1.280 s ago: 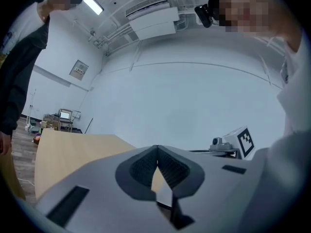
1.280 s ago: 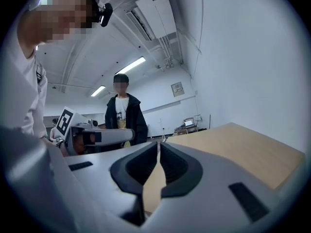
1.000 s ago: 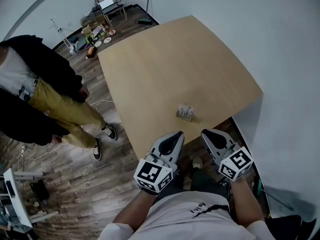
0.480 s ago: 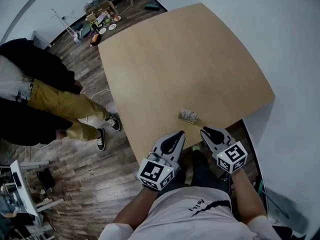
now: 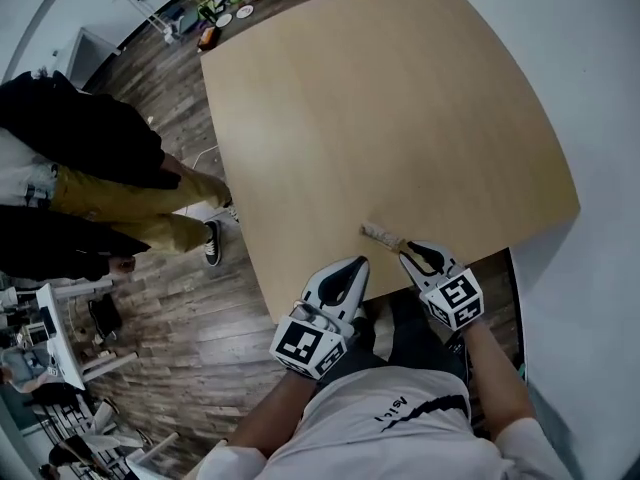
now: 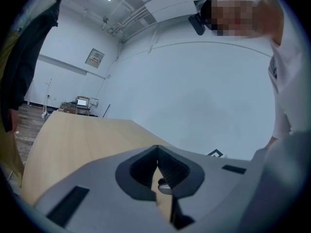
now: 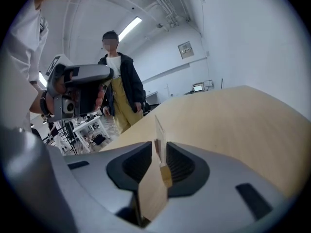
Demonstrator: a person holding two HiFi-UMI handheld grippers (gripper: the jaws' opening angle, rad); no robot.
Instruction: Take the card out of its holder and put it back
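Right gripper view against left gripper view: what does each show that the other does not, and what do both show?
Only the right gripper view: the card standing upright between the right gripper's parted jaws, and a bystander in yellow trousers beside the table. Only the left gripper view: the left gripper, jaws shut with nothing between them. Both: the wooden table and a distant laptop.

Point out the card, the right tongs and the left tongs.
card [image 5: 382, 234]: head view, its middle.
right tongs [image 5: 407, 254]: head view, between the tips, by the card's near end.
left tongs [image 5: 357, 265]: head view, between the tips.
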